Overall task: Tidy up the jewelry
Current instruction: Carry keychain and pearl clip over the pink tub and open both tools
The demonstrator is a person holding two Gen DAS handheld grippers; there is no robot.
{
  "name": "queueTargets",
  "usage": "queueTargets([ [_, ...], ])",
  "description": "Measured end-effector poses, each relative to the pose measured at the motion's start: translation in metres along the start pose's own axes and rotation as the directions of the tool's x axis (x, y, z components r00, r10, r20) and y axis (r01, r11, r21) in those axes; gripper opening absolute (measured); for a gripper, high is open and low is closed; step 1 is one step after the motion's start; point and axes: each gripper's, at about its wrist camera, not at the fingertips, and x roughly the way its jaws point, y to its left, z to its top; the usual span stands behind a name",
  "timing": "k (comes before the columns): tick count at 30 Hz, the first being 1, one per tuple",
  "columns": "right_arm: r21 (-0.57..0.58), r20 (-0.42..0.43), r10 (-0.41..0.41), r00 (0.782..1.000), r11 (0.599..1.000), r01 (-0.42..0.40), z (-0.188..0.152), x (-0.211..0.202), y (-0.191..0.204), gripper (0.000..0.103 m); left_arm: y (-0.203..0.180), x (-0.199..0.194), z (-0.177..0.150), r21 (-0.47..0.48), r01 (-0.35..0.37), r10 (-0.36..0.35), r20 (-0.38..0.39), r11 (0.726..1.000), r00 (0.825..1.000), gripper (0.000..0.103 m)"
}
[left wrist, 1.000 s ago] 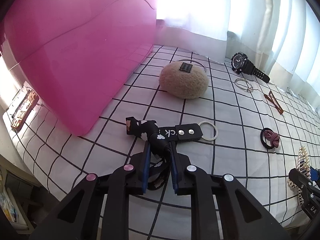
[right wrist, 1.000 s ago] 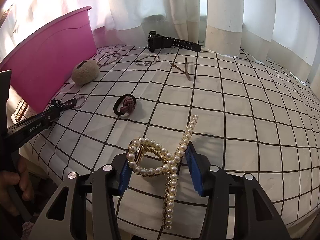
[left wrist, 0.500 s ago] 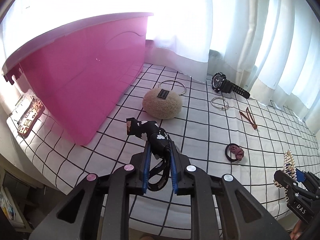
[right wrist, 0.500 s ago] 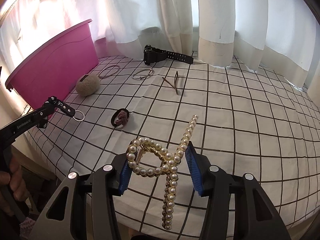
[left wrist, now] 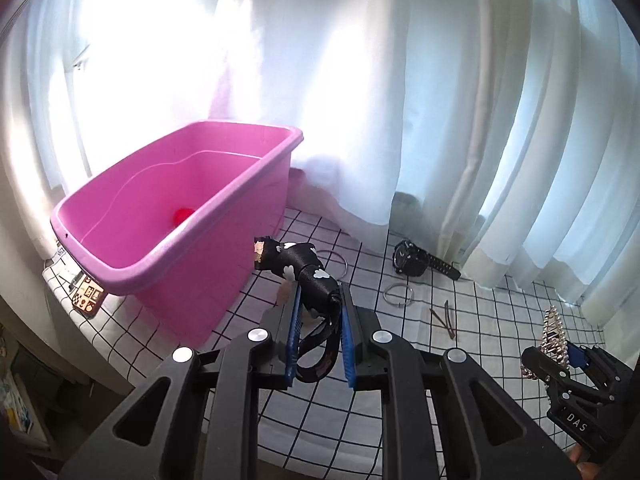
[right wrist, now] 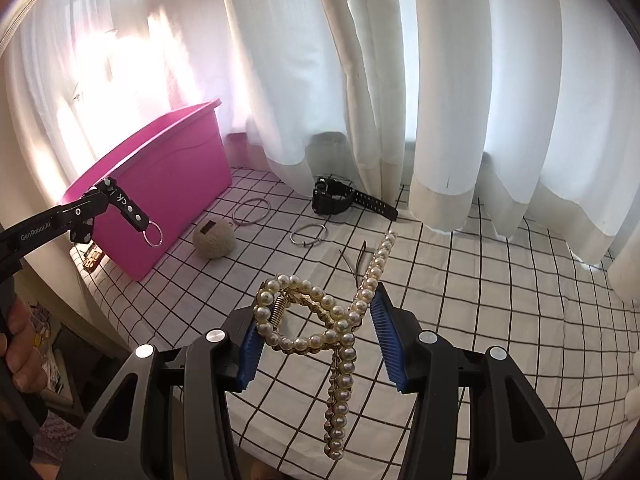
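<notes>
My left gripper (left wrist: 318, 304) is shut on a black strap keychain (left wrist: 308, 276) with white cloud prints, lifted above the checked cloth beside the pink tub (left wrist: 172, 216). From the right wrist view the keychain (right wrist: 132, 210) hangs with its metal ring in front of the pink tub (right wrist: 172, 184). My right gripper (right wrist: 316, 320) is shut on a pearl hair claw (right wrist: 320, 320), held in the air over the cloth. In the left wrist view that pearl hair claw (left wrist: 552, 336) shows at the right edge. A small red thing (left wrist: 183, 214) lies inside the tub.
On the checked cloth (right wrist: 460, 280) lie a black watch (right wrist: 340, 200), a beige fuzzy ball (right wrist: 214, 240), two thin wire hoops (right wrist: 308, 235), and a brown hair pin (left wrist: 444, 318). White curtains hang behind. A person's hand (right wrist: 16, 344) shows at the left edge.
Both grippers have risen well above the cloth with their items. The tub's inside now shows from the left wrist view, and the keychain's ring has left the cloth.
</notes>
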Motion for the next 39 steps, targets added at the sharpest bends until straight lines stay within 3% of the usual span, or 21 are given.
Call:
queueTargets([
  [6,-0.064,0.072,0.091,0.993,0.994,-0.087,0.065,-0.002,0.031,0.048,0.020,-0.024,0.046,-0.035,-0.026,0.028,0.074,0.999,0.997,0.017],
  [11,-0.121,0.120,0.190,0.974,0.977,-0.176,0.123,0.015,0.077,0.048,0.057,-0.029,0.085,-0.056,-0.062,0.069,0.130,0.997,0.989,0.017],
  [17,-0.202,0.125,0.282,0.951,0.946,-0.254,0.182,0.057,0.147,0.048,0.120,-0.005,0.115,-0.086,-0.102,0.112,0.114,0.991,0.987,0.017],
  [23,-0.260,0.041,0.336,0.941,0.913,-0.315,0.215,0.117,0.216,0.048,0.182,0.036,0.124,-0.124,-0.143,0.150,0.046,0.982,0.988,0.017],
  [29,-0.283,-0.087,0.343,0.935,0.892,-0.353,0.232,0.177,0.258,0.048,0.221,0.082,0.111,-0.192,-0.149,0.133,-0.098,0.970,0.986,0.017],
  [33,-0.313,-0.186,0.318,0.930,0.878,-0.363,0.235,0.210,0.278,0.048,0.231,0.102,0.107,-0.208,-0.167,0.134,-0.164,0.964,0.977,0.018],
  [39,-0.311,-0.364,0.254,0.896,0.874,-0.374,0.237,0.266,0.304,0.048,0.247,0.132,0.100,-0.262,-0.213,0.138,-0.277,0.941,0.951,0.018],
])
